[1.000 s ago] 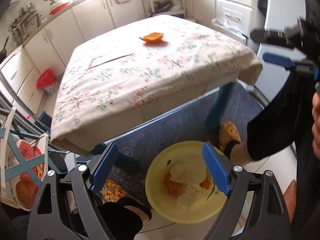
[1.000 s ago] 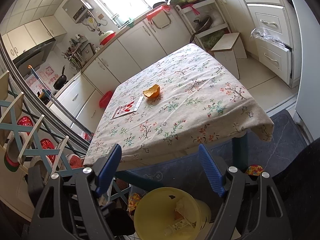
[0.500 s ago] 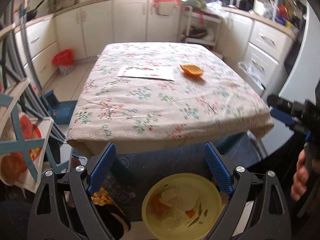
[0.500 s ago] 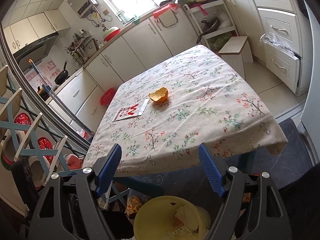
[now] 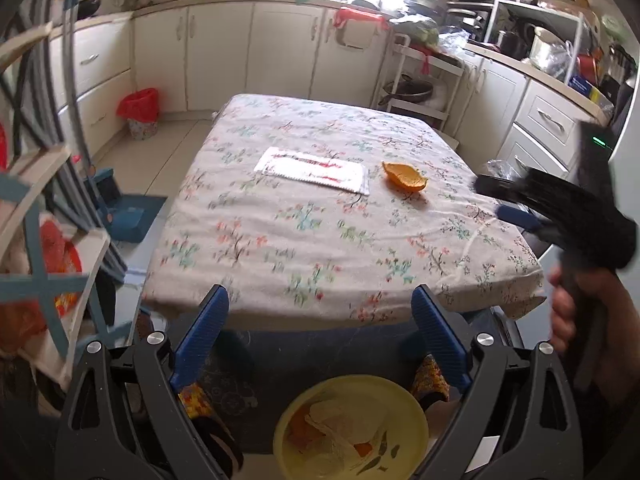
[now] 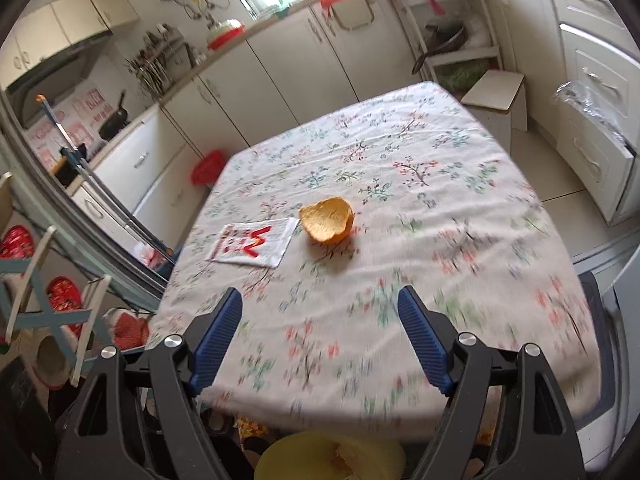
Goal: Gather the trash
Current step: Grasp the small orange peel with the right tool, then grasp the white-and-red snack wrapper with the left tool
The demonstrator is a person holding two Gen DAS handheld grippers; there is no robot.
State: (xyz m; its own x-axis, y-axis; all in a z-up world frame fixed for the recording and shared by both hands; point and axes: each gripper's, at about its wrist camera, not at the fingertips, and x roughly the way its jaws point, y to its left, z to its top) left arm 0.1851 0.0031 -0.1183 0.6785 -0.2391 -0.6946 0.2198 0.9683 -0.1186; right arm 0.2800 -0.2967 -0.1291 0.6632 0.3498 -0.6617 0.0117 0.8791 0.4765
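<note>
Left wrist view: left gripper (image 5: 320, 332) low before the near edge of the desk (image 5: 280, 248), jaws wide and just been opening, nothing between them. Orange peel (image 5: 404, 177) toward the far right part of the floral tablecloth, white red-printed wrapper (image 5: 314, 169) just to its left, apart from it. Yellow bin (image 5: 352, 428) on the floor below, already holding peel and paper scraps. Right gripper (image 5: 516, 204) blurred above the right edge, gripped by a hand (image 5: 568, 312).

Right wrist view: right gripper (image 6: 320, 332) over the near half of the desk, jaws wide, empty; peel (image 6: 328, 221) ahead of them, near the middle, wrapper (image 6: 256, 245) beside it.
</note>
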